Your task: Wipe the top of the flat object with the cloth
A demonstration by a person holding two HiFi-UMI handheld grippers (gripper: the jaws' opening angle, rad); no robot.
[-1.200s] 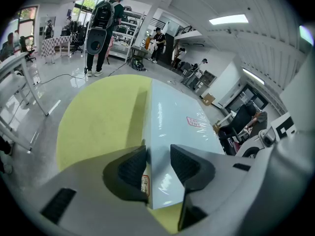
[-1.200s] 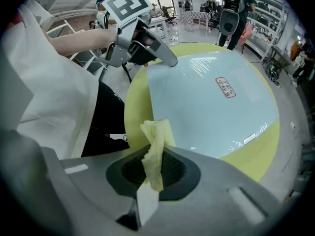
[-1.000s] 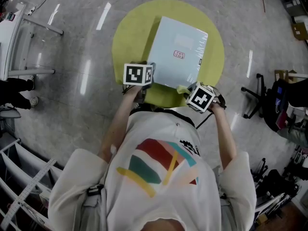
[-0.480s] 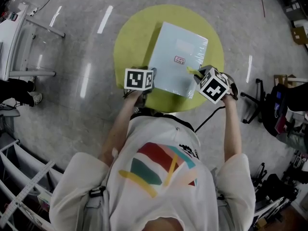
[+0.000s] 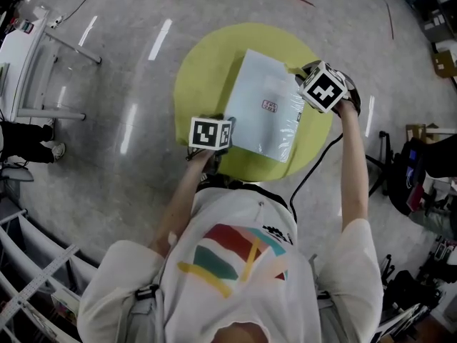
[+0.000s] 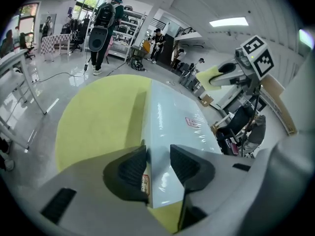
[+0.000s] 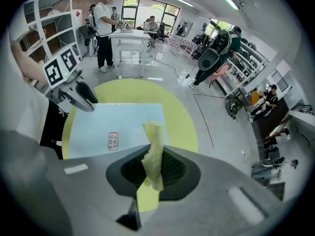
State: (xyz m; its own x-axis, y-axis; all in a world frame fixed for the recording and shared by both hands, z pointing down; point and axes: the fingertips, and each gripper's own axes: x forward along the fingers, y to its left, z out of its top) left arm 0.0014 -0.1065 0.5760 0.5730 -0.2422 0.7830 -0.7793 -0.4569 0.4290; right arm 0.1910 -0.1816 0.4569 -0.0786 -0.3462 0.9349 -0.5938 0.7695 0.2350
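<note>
A pale blue flat object (image 5: 264,109) in shiny wrap lies on a round yellow table (image 5: 193,70). My left gripper (image 5: 226,136) clamps the object's near left edge, one pad on top and one against the side (image 6: 158,163). My right gripper (image 5: 303,73) hovers over the object's far right corner, shut on a crumpled yellow cloth (image 7: 153,151) that sticks up between its pads. In the left gripper view the cloth (image 6: 211,76) hangs above the flat object (image 6: 172,122). The right gripper view shows the flat object (image 7: 118,124) below and the left gripper (image 7: 81,95) at its far edge.
The yellow table stands on a glossy grey floor. A white table frame (image 5: 28,56) is at the left, an office chair (image 5: 400,148) at the right, shelving (image 5: 28,263) at bottom left. People (image 7: 106,18) stand further off in the room.
My right gripper has carried the cloth from the object's near right corner up along its right side to the far right corner. The left gripper has kept its hold.
</note>
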